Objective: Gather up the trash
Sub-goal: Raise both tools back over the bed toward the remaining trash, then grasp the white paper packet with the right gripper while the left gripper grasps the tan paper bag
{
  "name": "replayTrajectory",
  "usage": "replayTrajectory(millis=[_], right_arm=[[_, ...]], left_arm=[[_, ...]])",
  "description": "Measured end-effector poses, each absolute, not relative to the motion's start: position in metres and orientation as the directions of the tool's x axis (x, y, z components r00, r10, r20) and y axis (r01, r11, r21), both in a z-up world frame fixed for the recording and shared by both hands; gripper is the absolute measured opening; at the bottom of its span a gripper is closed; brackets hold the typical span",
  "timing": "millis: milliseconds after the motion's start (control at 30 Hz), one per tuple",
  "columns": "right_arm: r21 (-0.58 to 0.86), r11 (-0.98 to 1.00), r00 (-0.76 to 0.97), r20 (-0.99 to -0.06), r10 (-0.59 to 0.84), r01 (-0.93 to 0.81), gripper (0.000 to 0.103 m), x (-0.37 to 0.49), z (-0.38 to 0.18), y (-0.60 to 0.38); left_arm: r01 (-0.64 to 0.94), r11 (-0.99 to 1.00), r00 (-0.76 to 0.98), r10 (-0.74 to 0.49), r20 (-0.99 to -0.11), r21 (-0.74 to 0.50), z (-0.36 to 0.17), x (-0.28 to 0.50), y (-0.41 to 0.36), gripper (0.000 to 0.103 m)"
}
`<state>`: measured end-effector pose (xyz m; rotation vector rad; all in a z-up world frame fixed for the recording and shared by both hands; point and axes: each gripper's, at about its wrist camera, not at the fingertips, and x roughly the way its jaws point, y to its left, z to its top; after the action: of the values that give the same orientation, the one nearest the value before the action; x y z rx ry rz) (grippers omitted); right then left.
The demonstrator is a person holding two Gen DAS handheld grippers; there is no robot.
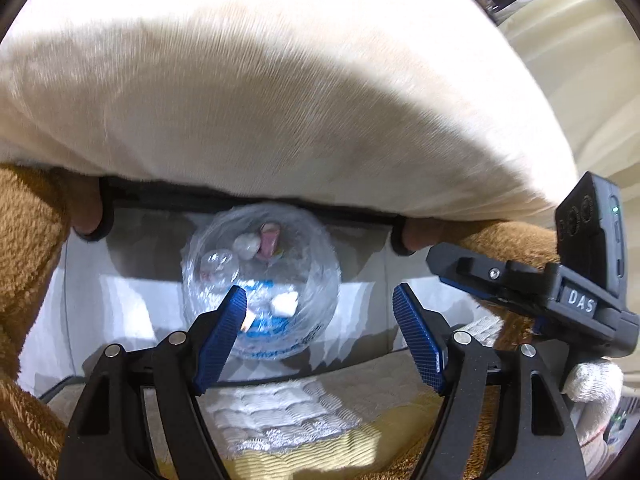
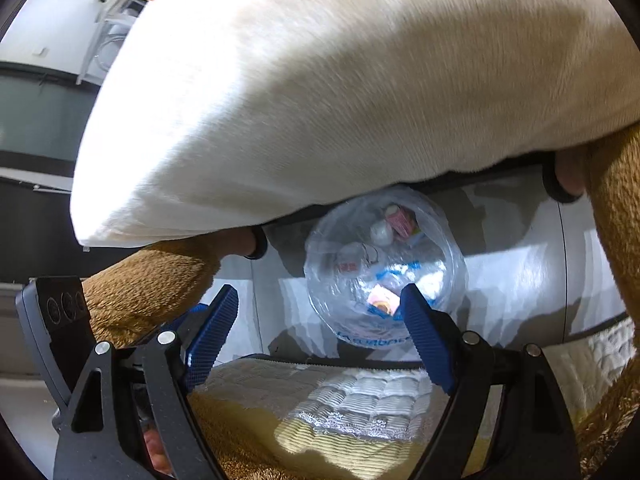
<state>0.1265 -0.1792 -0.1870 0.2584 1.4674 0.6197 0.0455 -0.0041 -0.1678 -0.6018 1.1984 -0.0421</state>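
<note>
A clear plastic trash bag stands open on the pale floor below me. Inside it lie a pink wrapper, a white crumpled wad and other scraps. My left gripper hangs above the bag, open, with nothing between its blue pads. My right gripper hangs open over the same bag, also holding nothing. A big white pillow fills the upper half of both views, close to the cameras; it hides the far rim of the bag.
Brown plush fabric flanks the bag on both sides. A quilted white cover and yellow cloth lie just under the fingers. In the left wrist view a white-gloved hand holds the other gripper's black housing.
</note>
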Motion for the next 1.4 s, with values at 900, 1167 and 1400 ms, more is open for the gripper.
replayTrajectory(millis=[900, 1167, 1400], right_arm=[[0.308, 0.704, 0.419, -0.628, 0.656, -0.640, 0.082, 0.159, -0.037, -0.180], [0.268, 0.732, 0.465, -0.625, 0.627, -0.627, 0.082, 0.245, -0.031, -0.142], [0.333, 0.730, 0.420, -0.646, 0.637, -0.596, 0.078, 0.305, -0.040, -0.099]], left_arm=[[-0.041, 0.923, 0.779, -0.210, -0.591, -0.382, -0.032, 0.039, 0.033, 0.074], [-0.075, 0.911, 0.796, -0.190, -0.574, -0.406, -0.011, 0.076, 0.077, 0.074], [-0.125, 0.896, 0.806, -0.159, -0.570, -0.426, -0.004, 0.114, 0.119, 0.074]])
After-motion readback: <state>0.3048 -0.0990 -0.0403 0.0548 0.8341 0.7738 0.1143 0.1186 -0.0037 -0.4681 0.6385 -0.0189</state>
